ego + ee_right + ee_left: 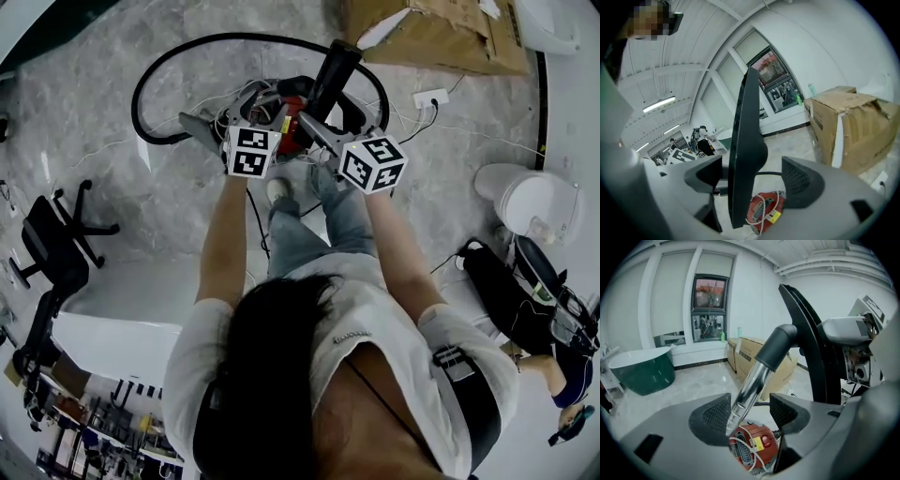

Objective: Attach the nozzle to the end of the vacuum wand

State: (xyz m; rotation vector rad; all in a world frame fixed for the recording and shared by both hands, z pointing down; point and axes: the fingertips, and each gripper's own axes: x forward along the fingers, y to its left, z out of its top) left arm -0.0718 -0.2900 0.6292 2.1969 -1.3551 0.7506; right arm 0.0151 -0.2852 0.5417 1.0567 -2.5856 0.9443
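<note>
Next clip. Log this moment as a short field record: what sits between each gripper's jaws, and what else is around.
left gripper: open; metal wand tube between the jaws, close to the left pad
right gripper: open; black nozzle stands between the jaws, not clamped
below the grippers: red vacuum body
on the floor: black hose in a loop, cardboard box
nozzle joined to wand: cannot tell

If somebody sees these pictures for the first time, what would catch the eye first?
The shiny metal wand slants up between the open jaws of the left gripper, and a tall black nozzle stands between the open jaws of the right gripper. Below them, a red vacuum body sits on the marble floor inside a loop of black hose.
</note>
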